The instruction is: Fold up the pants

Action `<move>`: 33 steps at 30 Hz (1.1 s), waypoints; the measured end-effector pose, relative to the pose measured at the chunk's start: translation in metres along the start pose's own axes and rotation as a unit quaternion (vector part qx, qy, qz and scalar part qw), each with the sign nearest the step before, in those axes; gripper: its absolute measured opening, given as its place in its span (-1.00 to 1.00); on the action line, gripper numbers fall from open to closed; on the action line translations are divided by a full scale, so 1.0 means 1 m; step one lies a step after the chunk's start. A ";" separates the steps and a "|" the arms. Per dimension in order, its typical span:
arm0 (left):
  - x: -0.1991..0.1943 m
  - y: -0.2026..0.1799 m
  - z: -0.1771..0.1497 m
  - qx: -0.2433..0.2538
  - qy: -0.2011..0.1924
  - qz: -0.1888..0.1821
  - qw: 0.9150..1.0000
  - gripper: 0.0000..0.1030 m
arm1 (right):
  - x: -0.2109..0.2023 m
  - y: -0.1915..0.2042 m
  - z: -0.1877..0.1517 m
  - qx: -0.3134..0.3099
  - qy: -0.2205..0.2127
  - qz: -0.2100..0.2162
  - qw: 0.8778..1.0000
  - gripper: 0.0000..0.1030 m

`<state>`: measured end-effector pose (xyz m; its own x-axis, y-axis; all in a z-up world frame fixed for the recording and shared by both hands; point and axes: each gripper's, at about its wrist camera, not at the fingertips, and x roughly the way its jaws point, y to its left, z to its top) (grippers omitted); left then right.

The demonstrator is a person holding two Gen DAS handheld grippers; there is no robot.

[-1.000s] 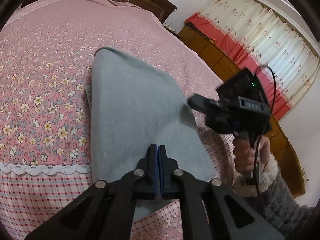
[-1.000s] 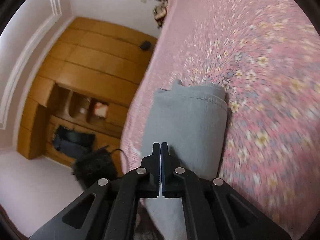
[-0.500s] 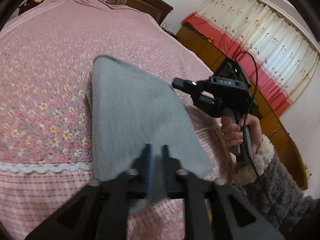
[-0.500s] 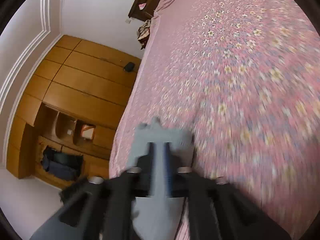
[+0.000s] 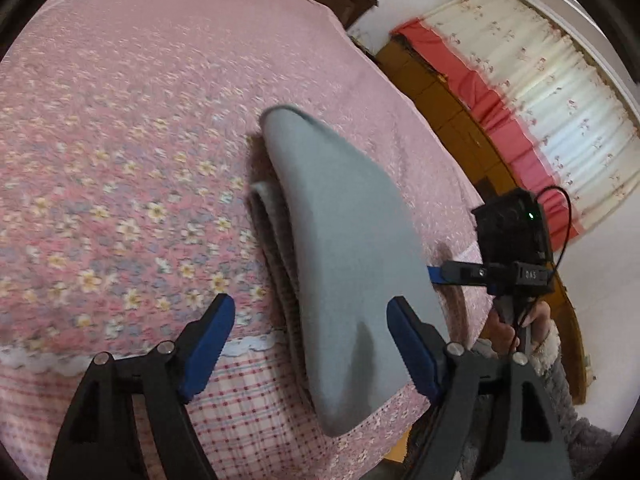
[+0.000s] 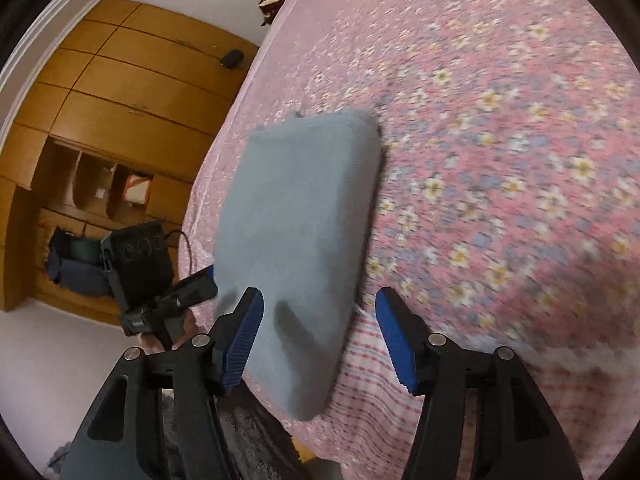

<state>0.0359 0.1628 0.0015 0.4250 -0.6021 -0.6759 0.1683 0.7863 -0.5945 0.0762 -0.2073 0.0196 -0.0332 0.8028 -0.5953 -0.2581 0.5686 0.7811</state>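
One folded grey pants (image 5: 344, 248) lies on a pink floral bedspread (image 5: 120, 128). Two grippers, left gripper (image 5: 310, 344) and right gripper (image 6: 320, 344), are opening, clamping nothing. Wooden wardrobe (image 6: 120, 92) at ten o'clock.

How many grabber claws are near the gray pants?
2. The left gripper is at the pants' near end, jaws opening with nothing pressed. The right gripper is at the same near end, also opening, its pads off the cloth.

Pants (image 5: 344, 248) plain grey-blue; bedspread (image 5: 120, 140) pink with small yellow-white flowers (checked border, white lace trim); curtain (image 5: 540, 80) cream, sprigged, red band; wardrobe (image 6: 120, 92) honey-brown; gripper pads (image 6: 244, 336) blue.
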 end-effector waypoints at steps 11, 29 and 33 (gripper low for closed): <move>0.033 -0.005 0.027 0.005 0.030 -0.063 0.998 0.53 | 0.044 0.006 0.034 0.000 0.003 0.024 1.000 0.08; 0.042 -0.077 0.042 0.006 0.002 -0.056 0.998 -0.11 | -0.038 0.002 0.054 -0.010 -0.019 -0.019 1.000 -0.29; 0.074 -0.080 0.047 -0.003 0.016 -0.056 0.998 -0.11 | -0.051 -0.030 0.058 0.007 -0.020 -0.026 0.999 -0.29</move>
<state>0.0953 0.0621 0.0191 0.3747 -0.6907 -0.6186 0.2080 0.7128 -0.6699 0.1414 -0.2549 0.0374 0.0196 0.7782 -0.6277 -0.2455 0.6124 0.7515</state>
